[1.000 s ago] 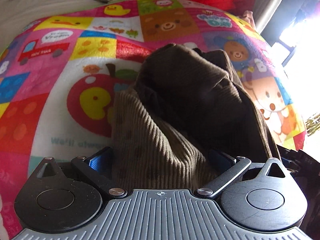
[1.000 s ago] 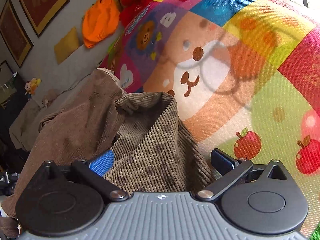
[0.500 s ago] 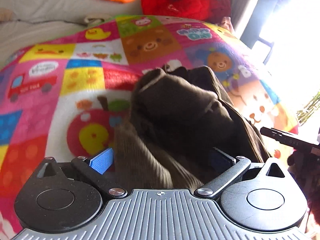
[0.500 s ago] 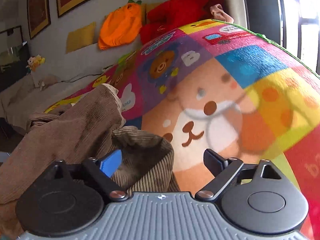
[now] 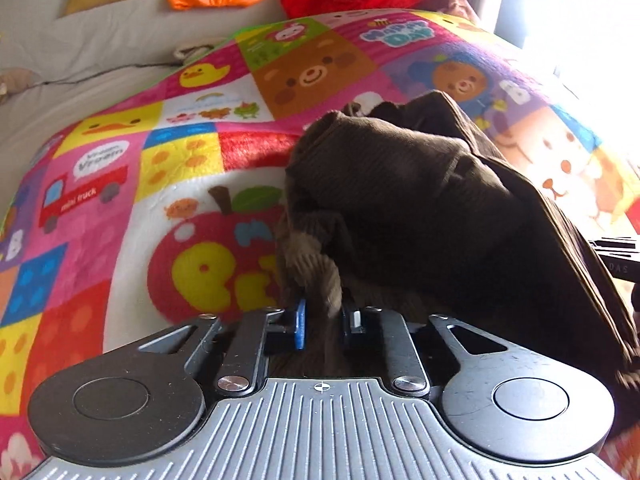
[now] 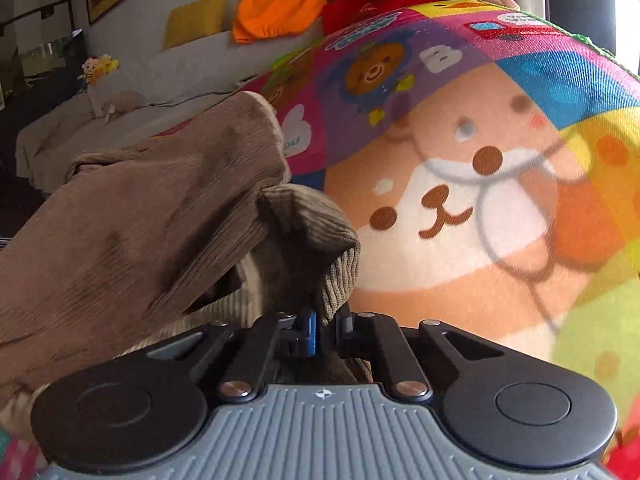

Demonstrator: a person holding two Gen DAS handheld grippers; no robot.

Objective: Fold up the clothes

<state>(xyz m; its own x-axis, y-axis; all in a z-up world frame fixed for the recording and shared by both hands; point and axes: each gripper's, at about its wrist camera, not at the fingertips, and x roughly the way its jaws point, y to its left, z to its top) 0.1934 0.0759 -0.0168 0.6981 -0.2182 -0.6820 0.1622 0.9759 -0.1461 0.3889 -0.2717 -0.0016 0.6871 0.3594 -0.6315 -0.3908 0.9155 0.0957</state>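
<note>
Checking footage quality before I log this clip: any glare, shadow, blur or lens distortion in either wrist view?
Left wrist view: blown-out window glare at the right edge, the brown garment backlit and nearly black, motion blur at its lower right. Right wrist view: even light, garment detail clear, a thin looping shadow across the blanket. Both: strong fisheye bulging of the blanket.

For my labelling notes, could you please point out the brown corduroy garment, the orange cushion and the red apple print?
brown corduroy garment [image 5: 400, 184], left wrist view, bunched top fold
orange cushion [image 6: 280, 0], right wrist view, centre
red apple print [image 5: 200, 268], left wrist view, apple body
</note>
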